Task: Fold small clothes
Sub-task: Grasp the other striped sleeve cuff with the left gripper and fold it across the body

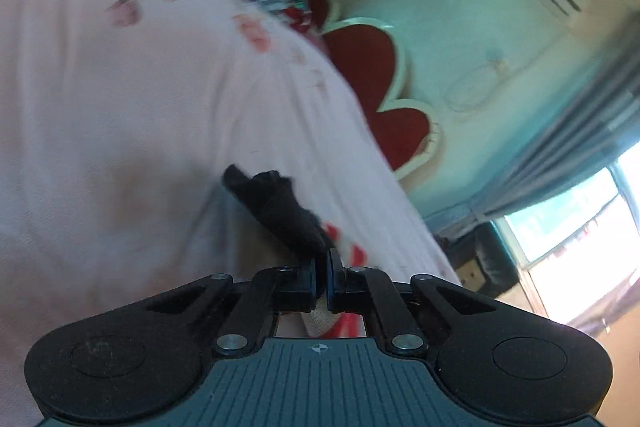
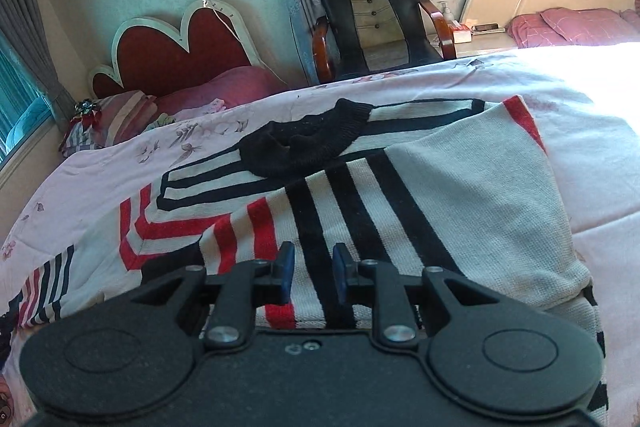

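A white knit sweater (image 2: 460,195) with black and red stripes lies spread on the pink bedsheet (image 2: 580,147), its black collar (image 2: 304,143) toward the far side and one side folded over the middle. My right gripper (image 2: 313,277) hovers low over the near striped part, open, with a black stripe showing through the gap and nothing pinched. In the tilted left wrist view, my left gripper (image 1: 322,259) is shut on a black ribbed edge of the sweater (image 1: 280,207), which sticks out past the fingertips. White and red knit (image 1: 352,255) shows under the jaws.
A red heart-shaped headboard (image 2: 172,51) with pillows stands at the far left of the bed. A black armchair (image 2: 368,11) sits by the window beyond the bed, and a second bed with pink pillows (image 2: 580,23) is at the far right. Curtains (image 1: 580,131) hang beside the window.
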`<state>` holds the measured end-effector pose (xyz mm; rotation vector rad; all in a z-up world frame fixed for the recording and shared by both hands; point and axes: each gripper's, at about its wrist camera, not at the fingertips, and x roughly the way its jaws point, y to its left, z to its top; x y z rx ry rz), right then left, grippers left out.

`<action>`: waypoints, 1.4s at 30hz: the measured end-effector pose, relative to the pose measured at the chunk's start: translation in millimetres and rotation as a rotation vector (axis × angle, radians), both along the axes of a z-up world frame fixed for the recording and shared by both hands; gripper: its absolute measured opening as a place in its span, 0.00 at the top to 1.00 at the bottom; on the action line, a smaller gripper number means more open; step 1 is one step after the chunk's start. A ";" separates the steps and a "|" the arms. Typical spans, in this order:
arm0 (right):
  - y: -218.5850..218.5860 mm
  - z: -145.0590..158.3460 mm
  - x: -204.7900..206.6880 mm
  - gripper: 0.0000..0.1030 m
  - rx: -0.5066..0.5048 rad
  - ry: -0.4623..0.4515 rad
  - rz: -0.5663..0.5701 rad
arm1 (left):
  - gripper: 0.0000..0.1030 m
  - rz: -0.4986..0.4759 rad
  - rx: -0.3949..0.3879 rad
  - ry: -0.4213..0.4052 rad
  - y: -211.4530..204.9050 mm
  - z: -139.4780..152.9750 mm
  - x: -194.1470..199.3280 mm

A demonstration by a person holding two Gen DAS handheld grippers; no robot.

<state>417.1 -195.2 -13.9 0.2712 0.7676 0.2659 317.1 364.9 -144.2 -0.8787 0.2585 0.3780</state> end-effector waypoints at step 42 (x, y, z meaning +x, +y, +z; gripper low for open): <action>-1.1 -35.9 30.3 0.91 0.220 0.103 0.059 | 0.62 -0.512 0.577 0.316 -243.3 25.6 87.8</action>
